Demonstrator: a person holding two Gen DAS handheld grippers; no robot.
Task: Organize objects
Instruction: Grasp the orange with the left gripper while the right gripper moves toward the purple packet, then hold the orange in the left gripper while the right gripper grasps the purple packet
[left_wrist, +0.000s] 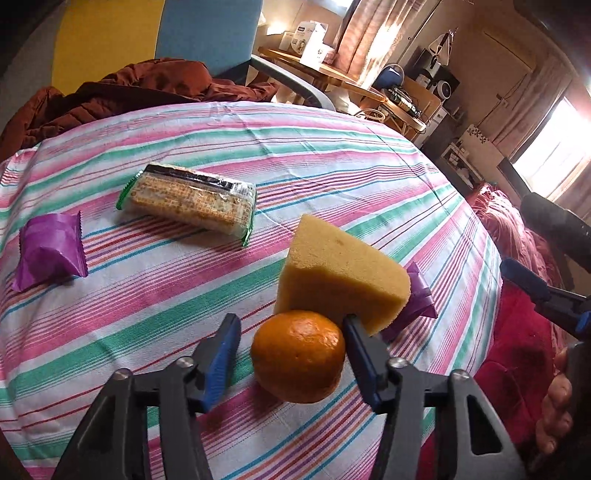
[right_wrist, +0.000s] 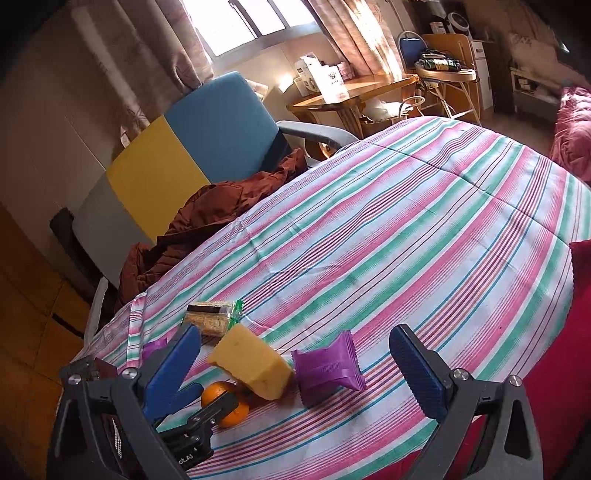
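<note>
An orange (left_wrist: 298, 356) sits on the striped cloth (left_wrist: 110, 332) between the fingers of my open left gripper (left_wrist: 291, 325); the right finger touches it, the left stands apart. A yellow sponge wedge (left_wrist: 341, 271) lies just behind it, with a purple packet (left_wrist: 417, 295) at its right. A cracker pack (left_wrist: 188, 201) and a second purple packet (left_wrist: 50, 251) lie further left. In the right wrist view my right gripper (right_wrist: 295, 354) is open and empty, above the sponge (right_wrist: 255, 363), the purple packet (right_wrist: 327, 369) and the orange (right_wrist: 225, 402).
A brown jacket (left_wrist: 122, 92) lies on a blue and yellow chair (right_wrist: 192, 147) beyond the cloth's far edge. A red bedspread (left_wrist: 517, 350) is at the right. A wooden desk (right_wrist: 354, 96) with boxes stands by the window.
</note>
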